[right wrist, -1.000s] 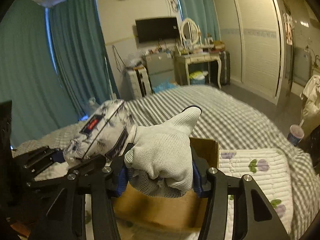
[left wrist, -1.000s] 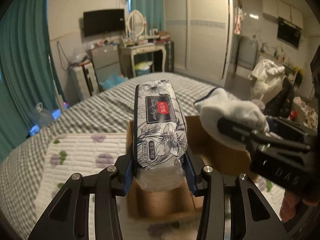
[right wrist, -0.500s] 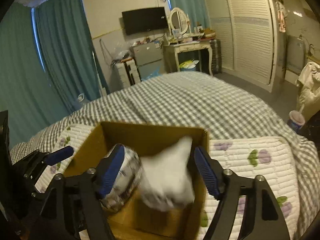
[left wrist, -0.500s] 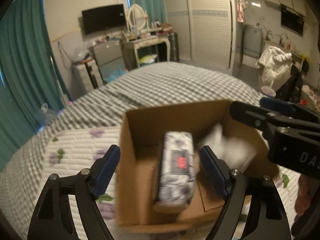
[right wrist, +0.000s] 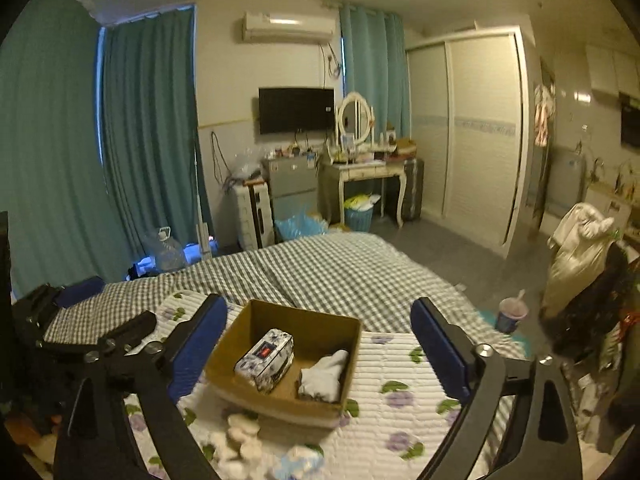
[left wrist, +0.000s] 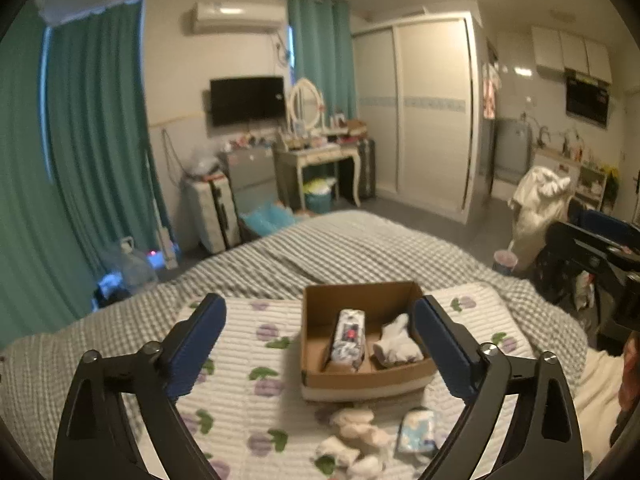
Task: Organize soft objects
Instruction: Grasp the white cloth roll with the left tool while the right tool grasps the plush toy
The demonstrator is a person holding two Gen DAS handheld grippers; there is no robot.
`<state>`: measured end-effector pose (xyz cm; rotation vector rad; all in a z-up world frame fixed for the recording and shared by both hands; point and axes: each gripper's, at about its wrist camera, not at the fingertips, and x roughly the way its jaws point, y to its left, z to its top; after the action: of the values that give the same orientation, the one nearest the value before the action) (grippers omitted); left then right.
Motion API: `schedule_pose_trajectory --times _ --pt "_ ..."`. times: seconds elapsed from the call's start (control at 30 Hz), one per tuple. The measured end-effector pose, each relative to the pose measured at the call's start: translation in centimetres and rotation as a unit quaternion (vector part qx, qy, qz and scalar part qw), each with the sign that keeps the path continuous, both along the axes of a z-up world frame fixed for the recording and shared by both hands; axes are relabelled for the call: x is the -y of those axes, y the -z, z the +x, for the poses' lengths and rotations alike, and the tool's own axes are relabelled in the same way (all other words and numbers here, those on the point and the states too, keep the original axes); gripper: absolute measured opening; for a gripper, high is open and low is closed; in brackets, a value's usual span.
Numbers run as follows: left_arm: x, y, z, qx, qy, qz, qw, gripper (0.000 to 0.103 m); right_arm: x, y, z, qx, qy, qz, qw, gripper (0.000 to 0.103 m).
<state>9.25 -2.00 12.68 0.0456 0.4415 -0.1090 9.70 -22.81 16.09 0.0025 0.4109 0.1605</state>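
With both grippers, left and right, spread and empty, we find the loose soft pile at the quilt's near edge (below the box), closer to our left.

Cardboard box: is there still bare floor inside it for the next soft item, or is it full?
Inside the cardboard box, bare floor shows along the far wall and between the tissue pack and white glove. Crowded: the quilt in front, where plush pieces and a small pale-blue pack lie.
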Motion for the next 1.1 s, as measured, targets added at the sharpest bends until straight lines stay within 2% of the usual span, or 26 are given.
schedule_pose_trajectory --times 0.03,0.13,0.23,0.4,0.53,0.73,0.9,1.03,1.1 --pt "-0.1 -0.2 -1.0 0.002 0.001 -0.001 1.0000 0.097 0.1 -0.3 -1.2 0.003 0.000 0.000 1.000 0.103" --pt "-0.7 0.4 -3.4 -0.006 0.008 -0.007 0.9999 0.097 0.2 -0.4 -4.9 0.001 -0.007 -0.007 1.000 0.103" --pt "-0.9 2.3 -5.1 -0.021 0.008 -0.015 0.9996 0.097 -0.1 1.2 -7.5 -0.014 -0.004 -0.036 0.999 0.103" --pt "-1.2 7.7 -6.3 -0.062 0.004 -0.024 0.9978 0.097 -0.7 7.6 -9.6 -0.060 -0.008 -0.069 0.996 0.103" --pt "-0.8 13.0 -5.7 -0.100 -0.004 -0.003 0.9950 0.097 -1.2 13.6 -9.0 -0.095 -0.013 -0.088 0.991 0.103" --pt "0.5 19.7 -3.9 -0.168 0.012 0.015 0.9857 0.096 -1.9 22.1 -6.0 -0.171 -0.025 -0.095 0.980 0.103" --pt "1.2 22.2 -2.8 -0.186 0.022 0.033 0.9816 0.095 -2.9 27.8 -3.8 -0.220 -0.047 -0.107 0.969 0.103" --pt "1.3 22.9 -1.9 -0.197 0.026 0.040 0.9793 0.095 -3.5 29.9 -2.3 -0.241 -0.059 -0.102 0.963 0.102" --pt "1.4 23.2 -1.4 -0.201 0.021 0.046 0.9783 0.095 -3.6 30.4 -1.7 -0.248 -0.066 -0.100 0.961 0.094"
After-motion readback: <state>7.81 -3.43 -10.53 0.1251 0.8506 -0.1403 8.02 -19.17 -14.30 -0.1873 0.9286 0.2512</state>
